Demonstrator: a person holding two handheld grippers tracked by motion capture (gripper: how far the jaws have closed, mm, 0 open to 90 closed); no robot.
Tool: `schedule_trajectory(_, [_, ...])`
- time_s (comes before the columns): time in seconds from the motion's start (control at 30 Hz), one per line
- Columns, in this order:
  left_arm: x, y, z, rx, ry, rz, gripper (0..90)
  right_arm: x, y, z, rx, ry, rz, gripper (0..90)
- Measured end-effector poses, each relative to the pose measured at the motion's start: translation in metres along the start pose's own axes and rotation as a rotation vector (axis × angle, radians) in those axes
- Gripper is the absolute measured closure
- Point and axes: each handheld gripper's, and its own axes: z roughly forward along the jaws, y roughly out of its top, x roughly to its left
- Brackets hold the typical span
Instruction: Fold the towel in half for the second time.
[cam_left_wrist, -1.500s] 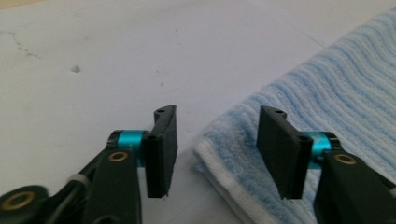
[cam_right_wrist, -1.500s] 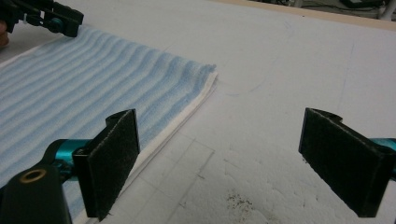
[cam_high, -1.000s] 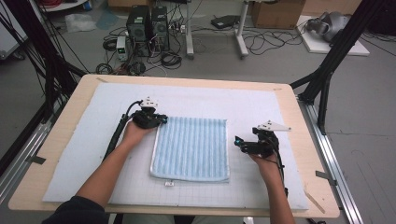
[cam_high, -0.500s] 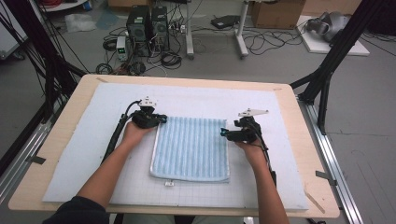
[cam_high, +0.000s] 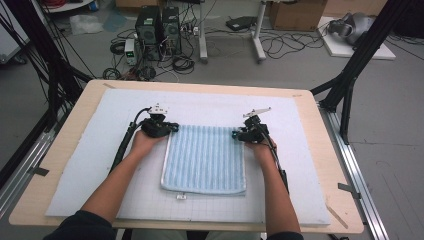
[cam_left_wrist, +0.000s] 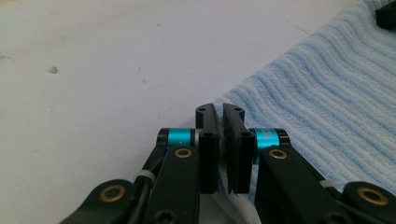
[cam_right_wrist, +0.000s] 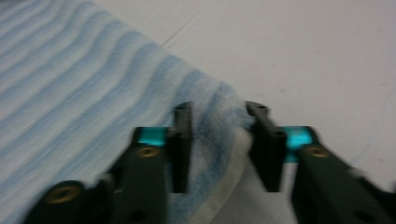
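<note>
The left gripper (cam_left_wrist: 219, 112) has its jaws pinched almost together on the far left corner of a blue striped towel (cam_high: 204, 159), a thin fold of cloth caught between them in the left gripper view. The right gripper (cam_right_wrist: 218, 114) straddles the far right corner: its jaws have just been closing, and in the blurred right gripper view the bunched corner of the towel (cam_right_wrist: 93, 84) sits between them with a gap remaining, so a firm pinch cannot be confirmed. From above, the left gripper (cam_high: 172, 128) and the right gripper (cam_high: 236, 134) face each other across the towel's far edge. The towel lies flat in the middle of a white mat (cam_high: 100, 170) covering a wooden table (cam_high: 345, 200), near the person's forearms.
</note>
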Motion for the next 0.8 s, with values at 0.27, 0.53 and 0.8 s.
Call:
schedule_trajectory(0.27, [0.008,0.0,-0.002,-0.034,0.005,-0.096,85.5,0.004,0.004,0.0,-0.015,-0.056,-0.055,82.8])
schedule_trajectory(0.53, [0.019,0.021,-0.011,-0.19,0.034,-0.118,85.9,-0.003,0.027,-0.001,-0.119,-0.126,-0.059,82.9])
schedule_trajectory(0.8, [0.016,0.019,-0.021,-0.214,-0.009,-0.119,85.8,-0.007,0.025,-0.009,-0.17,-0.075,-0.015,82.7])
